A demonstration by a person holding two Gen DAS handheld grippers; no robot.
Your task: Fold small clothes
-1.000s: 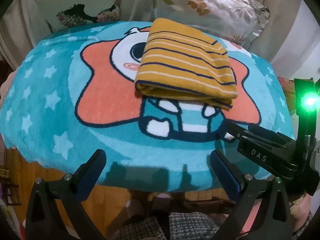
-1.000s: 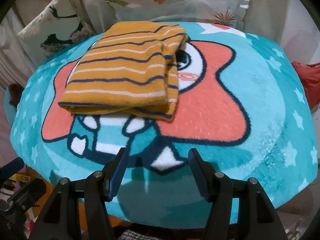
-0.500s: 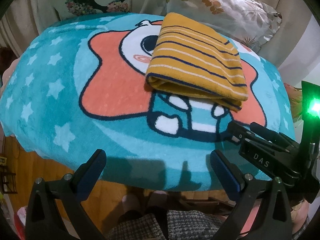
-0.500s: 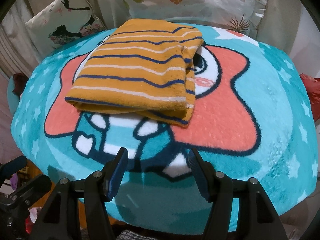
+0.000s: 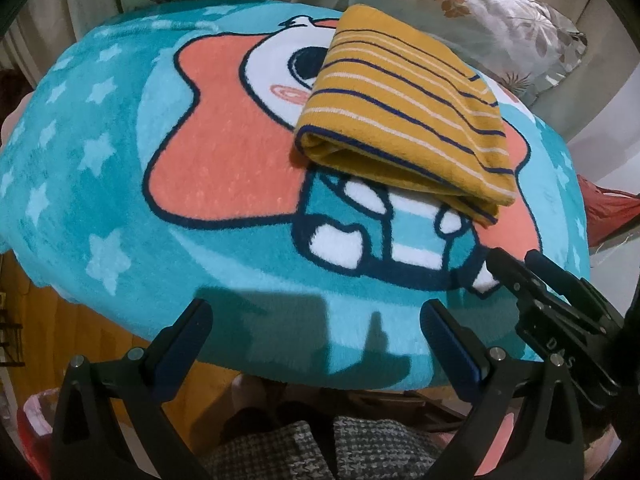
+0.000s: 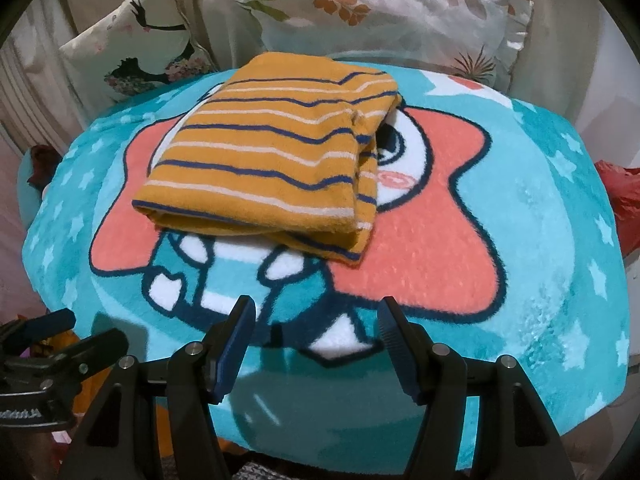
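A mustard-yellow garment with navy and white stripes (image 5: 404,108) lies folded into a thick rectangle on the teal cartoon blanket (image 5: 100,184). It also shows in the right wrist view (image 6: 272,160). My left gripper (image 5: 316,344) is open and empty, low over the blanket's near edge, well short of the garment. My right gripper (image 6: 316,340) is open and empty, over the blanket's near part, just short of the garment's front fold. The right gripper also shows at the lower right of the left wrist view (image 5: 516,268).
Floral pillows (image 6: 384,12) and a printed cushion (image 6: 132,48) stand behind the blanket. A red cloth (image 6: 620,196) lies at the right edge. Wooden floor (image 5: 52,332) and checked trousers (image 5: 320,448) show below the near edge. The left gripper shows at lower left in the right wrist view (image 6: 56,344).
Both grippers have moved forward toward the folded garment, which now looks larger and nearer. Both stay open. The garment itself has not moved.
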